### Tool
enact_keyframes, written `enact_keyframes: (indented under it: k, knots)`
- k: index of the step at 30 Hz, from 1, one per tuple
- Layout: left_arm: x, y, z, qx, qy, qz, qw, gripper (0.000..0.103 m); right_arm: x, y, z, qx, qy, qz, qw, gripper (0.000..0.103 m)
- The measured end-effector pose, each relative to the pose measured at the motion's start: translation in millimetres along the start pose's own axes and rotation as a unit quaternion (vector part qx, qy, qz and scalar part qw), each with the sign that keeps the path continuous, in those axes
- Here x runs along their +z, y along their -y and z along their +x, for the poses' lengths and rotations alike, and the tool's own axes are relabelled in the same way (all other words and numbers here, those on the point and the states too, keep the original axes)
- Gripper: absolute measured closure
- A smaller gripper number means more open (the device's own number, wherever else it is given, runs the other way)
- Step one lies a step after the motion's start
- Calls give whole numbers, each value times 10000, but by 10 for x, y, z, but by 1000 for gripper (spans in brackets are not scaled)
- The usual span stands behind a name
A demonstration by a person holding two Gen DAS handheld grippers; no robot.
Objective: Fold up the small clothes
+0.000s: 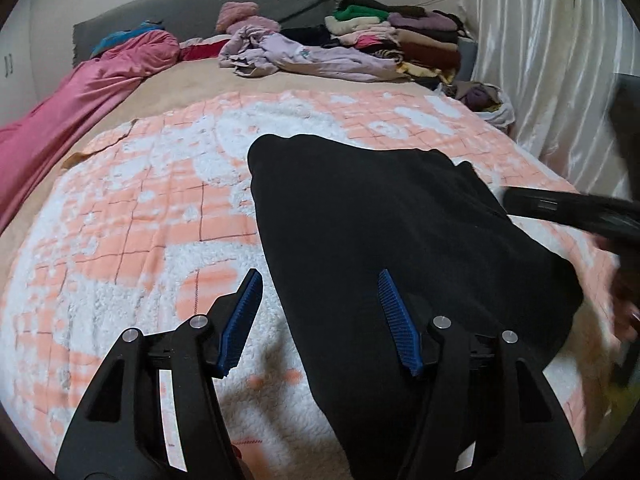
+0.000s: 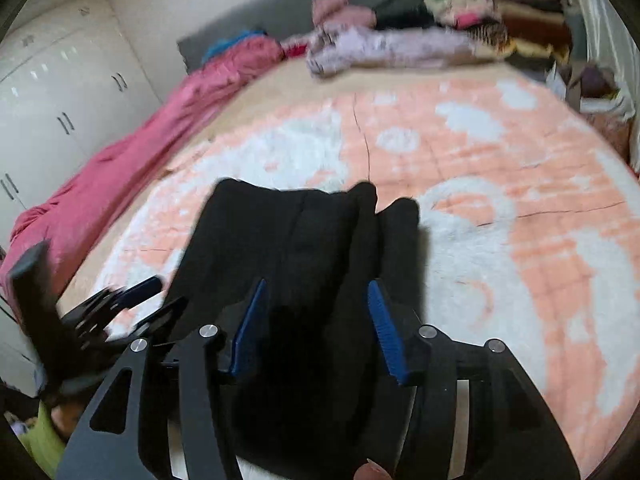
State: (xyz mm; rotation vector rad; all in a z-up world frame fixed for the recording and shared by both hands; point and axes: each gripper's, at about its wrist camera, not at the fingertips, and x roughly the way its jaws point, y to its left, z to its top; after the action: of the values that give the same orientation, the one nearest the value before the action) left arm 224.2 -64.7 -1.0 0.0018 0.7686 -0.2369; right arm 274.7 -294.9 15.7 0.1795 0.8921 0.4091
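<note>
A black garment (image 1: pixel 380 220) lies spread on the orange-and-white fleece blanket (image 1: pixel 132 208) on the bed. My left gripper (image 1: pixel 320 284) is open, low over the garment's near left edge, one blue pad over the blanket and the other over the cloth. My right gripper (image 2: pixel 316 296) is open above the same garment (image 2: pixel 296 240), which lies between its blue pads. The right gripper's black body (image 1: pixel 568 208) shows at the right of the left wrist view. The left gripper (image 2: pixel 116 308) shows blurred at the left of the right wrist view.
A pink duvet (image 1: pixel 80 92) runs along the left side. A crumpled lilac garment (image 1: pixel 304 56) and a stack of folded clothes (image 1: pixel 404 32) sit at the back by the grey headboard (image 1: pixel 192 8). A white curtain (image 1: pixel 552 60) is on the right, white wardrobes (image 2: pixel 52 92) on the left.
</note>
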Motion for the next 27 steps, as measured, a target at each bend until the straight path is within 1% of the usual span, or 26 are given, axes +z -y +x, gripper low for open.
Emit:
enact_keyframes:
  k: [2,3,5,7,9,10,11,12,13,15,19,20,22,25,27]
  knots:
    - [-27,-58,-14,-161,21,-109,9998,51,117,83,211,-27,-234,205,9995,51]
    - [-43,-86,-15,-246,38,-168,9995,51,149,120,301,8,-342,307,9989,48]
    - [-82,-111,-27,-364,71,-226,9991,51,167,162,374,-90,-394,457,9981,48]
    - [-109,-140,-30,-471,111,-246,9985,50,171,159,400,-125,-415,470,9980,48]
    - [-117,-157,-34,-546,121,-273,9981,49,179,145,398,-79,-417,479,9979,49]
    - [-115,-172,-27,-601,112,-314,9976,49,173,128,410,-6,-442,458,9980,62]
    - [-120,-170,-34,-622,108,-334,9974,49,169,108,420,62,-459,445,9979,72]
    - [-117,-173,-29,-639,103,-358,9973,49,166,86,414,86,-462,406,9981,79]
    - [-114,-168,-32,-640,107,-359,9972,49,172,46,414,32,-444,310,9985,83]
    - [-110,-171,-34,-639,116,-354,9973,49,171,-61,385,-144,-335,37,9993,88]
    - [-116,-155,-93,-771,121,-362,9963,48,196,-85,157,-208,0,-57,9998,90]
    - [-113,-144,-106,-819,123,-371,9959,48,212,-54,70,-164,82,-42,9998,90]
    - [-107,-104,-116,-1008,76,-388,9941,45,224,1,-29,-204,132,-42,9997,90]
    - [-125,-26,-109,-1050,25,-297,9940,44,173,142,12,-391,-67,56,9992,90]
    - [-142,6,-81,-1007,-22,-260,9946,44,87,231,162,-493,-204,104,9985,90]
